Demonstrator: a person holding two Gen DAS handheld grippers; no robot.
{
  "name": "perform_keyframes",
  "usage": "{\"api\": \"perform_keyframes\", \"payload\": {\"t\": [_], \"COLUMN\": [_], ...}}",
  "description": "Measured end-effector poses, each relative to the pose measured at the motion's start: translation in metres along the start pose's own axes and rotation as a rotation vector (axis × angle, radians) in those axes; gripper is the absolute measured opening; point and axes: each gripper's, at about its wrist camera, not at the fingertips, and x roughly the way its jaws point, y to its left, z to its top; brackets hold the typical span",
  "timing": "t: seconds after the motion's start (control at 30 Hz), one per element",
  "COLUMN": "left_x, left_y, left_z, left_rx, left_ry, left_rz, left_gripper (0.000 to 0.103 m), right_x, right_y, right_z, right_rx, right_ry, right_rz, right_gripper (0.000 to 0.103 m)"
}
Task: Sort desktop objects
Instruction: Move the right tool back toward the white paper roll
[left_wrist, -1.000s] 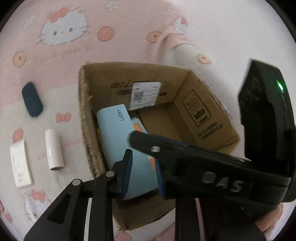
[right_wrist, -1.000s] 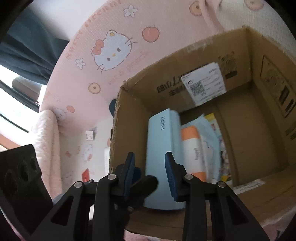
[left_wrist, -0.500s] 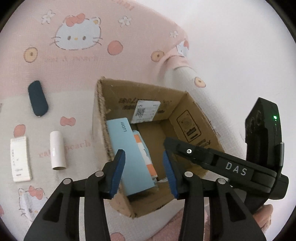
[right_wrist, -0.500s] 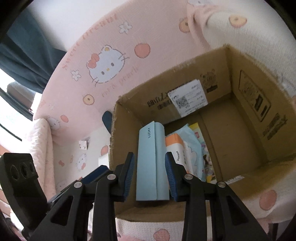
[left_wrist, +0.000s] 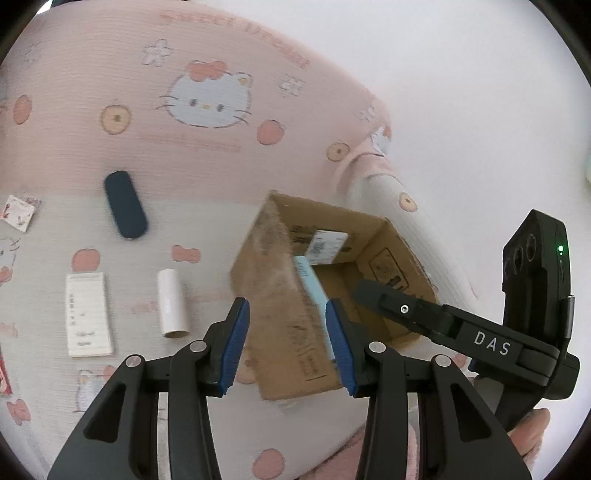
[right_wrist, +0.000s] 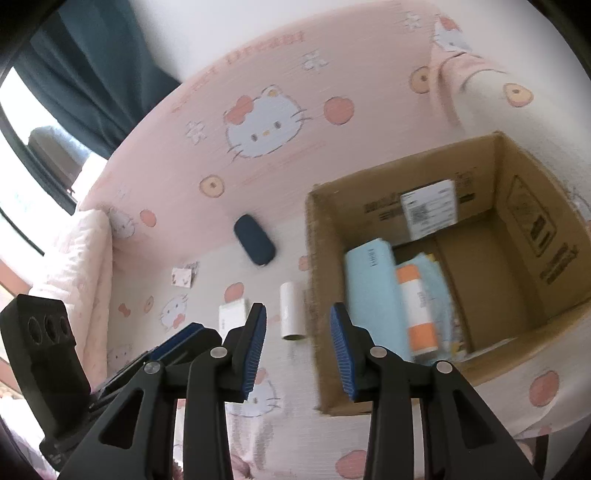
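An open cardboard box (left_wrist: 280, 295) (right_wrist: 517, 229) stands on the pink cat-print cloth. Inside it lie a light blue case (right_wrist: 373, 291) (left_wrist: 314, 284) and an orange-and-white pack (right_wrist: 419, 306). Left of the box on the cloth lie a white tube (left_wrist: 170, 302) (right_wrist: 291, 310), a dark blue oval case (left_wrist: 125, 209) (right_wrist: 255, 240), a white card (left_wrist: 88, 314) (right_wrist: 231, 317) and a small printed packet (left_wrist: 20, 212) (right_wrist: 183, 275). My left gripper (left_wrist: 288, 347) is open and empty above the box's near left corner. My right gripper (right_wrist: 299, 354) is open and empty above the box's left wall.
The right gripper body (left_wrist: 517, 332) crosses the left wrist view at the right, over the box. The left gripper body (right_wrist: 48, 354) shows at lower left in the right wrist view. A dark curtain (right_wrist: 96, 74) and a window are beyond the cloth's far left.
The left gripper let go of the light blue case, which now lies in the box. Both grippers have risen and drawn back to the left, away from the box.
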Motion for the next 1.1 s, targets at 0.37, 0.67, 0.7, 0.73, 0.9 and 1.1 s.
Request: {"api": "perform_keyframes", "payload": {"t": [0.37,0.67,0.7,0.73,0.9,1.1], "left_x": [-0.001,0.061,0.069,0.075,0.1,0.119], "left_y": [0.08,0.146,0.154,0.16,0.181,0.205], "left_z": [0.009,-0.002,-0.004,-0.006,-0.014,-0.023], "left_rx": [-0.089,-0.158,-0.168,-0.177,-0.206,-0.287], "left_ry": [0.014,0.139,0.149,0.159,0.203,0.214], "left_rz": [0.042,0.074,0.067,0.063,0.057,0.027], "left_gripper": [0.047,0.047,0.047,0.047,0.047,0.043], "right_x": [0.057,0.141,0.149,0.159,0.198,0.232], "right_y": [0.053,0.054,0.052,0.049,0.047,0.04], "right_z": [-0.003,-0.014,-0.015,-0.016,-0.019,-0.017], "right_rx": [-0.061,-0.036,-0.031,-0.024,-0.046,-0.05], "right_ry": [0.079,0.207,0.218,0.232,0.279,0.316], "right_rz": [0.007,0.004,-0.006,-0.019,-0.069,-0.128], "right_gripper": [0.034,0.041,0.041,0.041,0.04,0.04]}}
